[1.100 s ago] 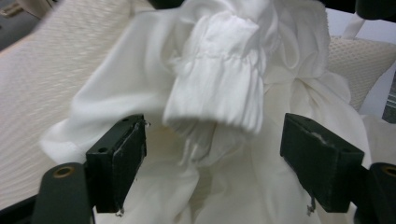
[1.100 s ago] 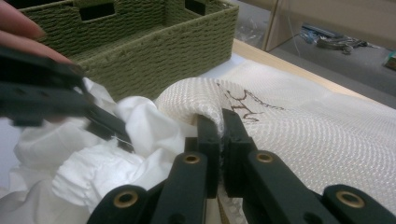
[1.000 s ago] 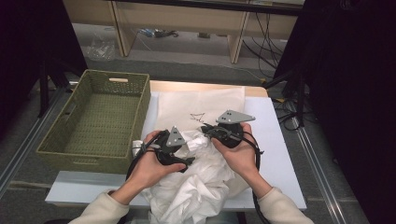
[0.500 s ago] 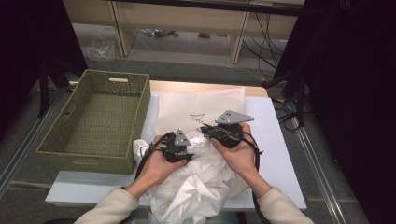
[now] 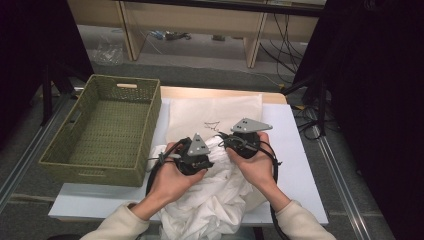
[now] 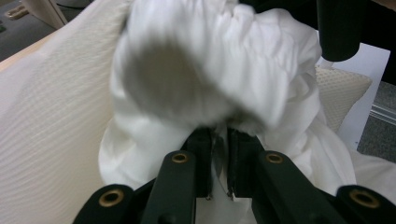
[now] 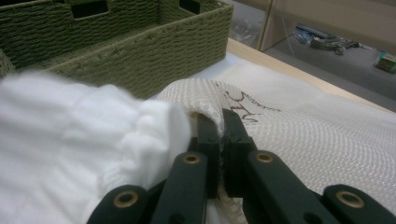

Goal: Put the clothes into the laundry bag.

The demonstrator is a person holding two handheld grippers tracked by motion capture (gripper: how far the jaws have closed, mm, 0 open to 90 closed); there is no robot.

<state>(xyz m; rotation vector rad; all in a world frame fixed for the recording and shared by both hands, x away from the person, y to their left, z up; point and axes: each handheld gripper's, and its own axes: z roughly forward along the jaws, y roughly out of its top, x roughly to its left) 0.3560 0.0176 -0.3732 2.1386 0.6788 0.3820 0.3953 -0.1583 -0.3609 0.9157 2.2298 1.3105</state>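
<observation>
Right of basket (image 5: 105,135) | left gripper (image 6: 219,161) just clamped onto white cloth (image 5: 220,200) | right gripper (image 7: 220,140) pinching pillow (image 5: 215,112) edge, likely anchoring it for covering

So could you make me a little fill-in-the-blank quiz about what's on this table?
1. The woven basket beside the cloths is ____ in colour.
2. The fingers of the left gripper are shut on the ____ cloth.
3. The right gripper pinches the cream mesh fabric, which bears a dark ____ mark.

Missing words: green; white; red
</observation>
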